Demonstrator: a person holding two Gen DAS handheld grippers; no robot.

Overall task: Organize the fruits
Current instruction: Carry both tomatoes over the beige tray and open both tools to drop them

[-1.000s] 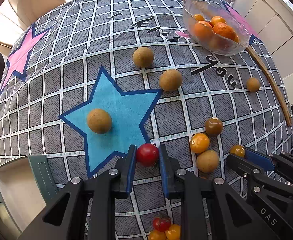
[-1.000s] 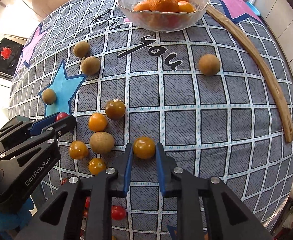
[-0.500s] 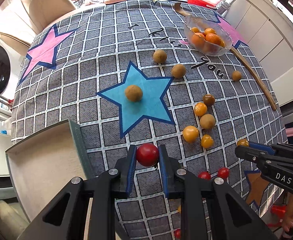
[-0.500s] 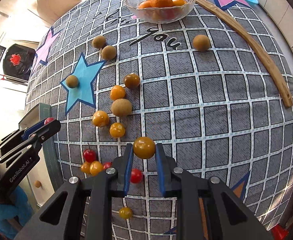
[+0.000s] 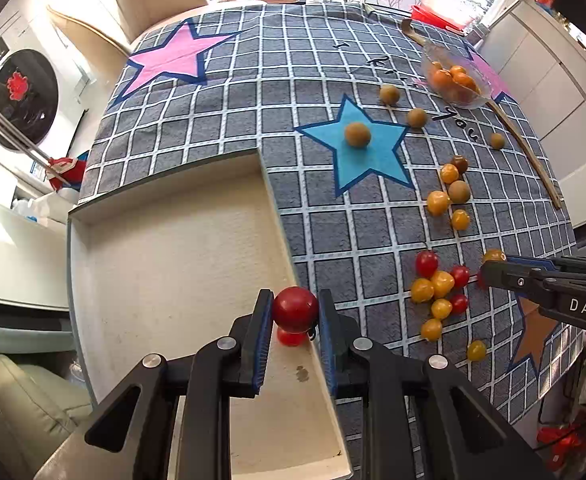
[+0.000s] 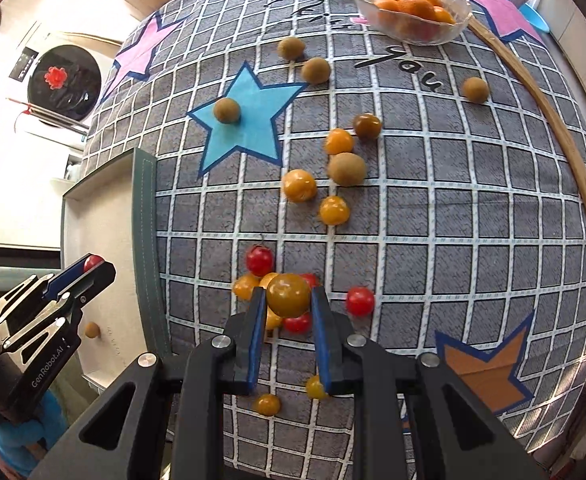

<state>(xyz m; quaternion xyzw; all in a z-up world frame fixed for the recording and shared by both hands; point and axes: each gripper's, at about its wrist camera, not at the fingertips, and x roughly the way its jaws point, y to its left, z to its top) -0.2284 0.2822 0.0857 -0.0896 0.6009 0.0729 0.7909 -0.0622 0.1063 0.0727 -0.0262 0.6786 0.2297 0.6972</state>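
Left wrist view shows the left hand-held gripper (image 5: pixel 295 310) clamped on a red cherry tomato (image 5: pixel 295 308), low in the middle of the frame, above the right wall of a cream tray (image 5: pixel 165 248). Another small red fruit (image 5: pixel 291 337) lies in the tray just below it. At the right edge the right hand-held gripper (image 5: pixel 489 270) comes in, over a cluster of red and yellow tomatoes (image 5: pixel 437 288) on the bench (image 5: pixel 253 120), which carries a grey checked cloth. Brown round fruits (image 5: pixel 358 134) lie higher up, one on the blue star (image 5: pixel 367 146), and a glass bowl of oranges (image 5: pixel 453 82) stands at the upper right beside a long wooden stick (image 5: pixel 529 152).

In the right wrist view, the right hand-held gripper (image 6: pixel 287 298) is clamped on a dark yellow tomato (image 6: pixel 288 295), lifted above the cluster.

One second ago both grippers were low near the bench, further up the cloth; since then they have risen, and the tray now fills the left view.
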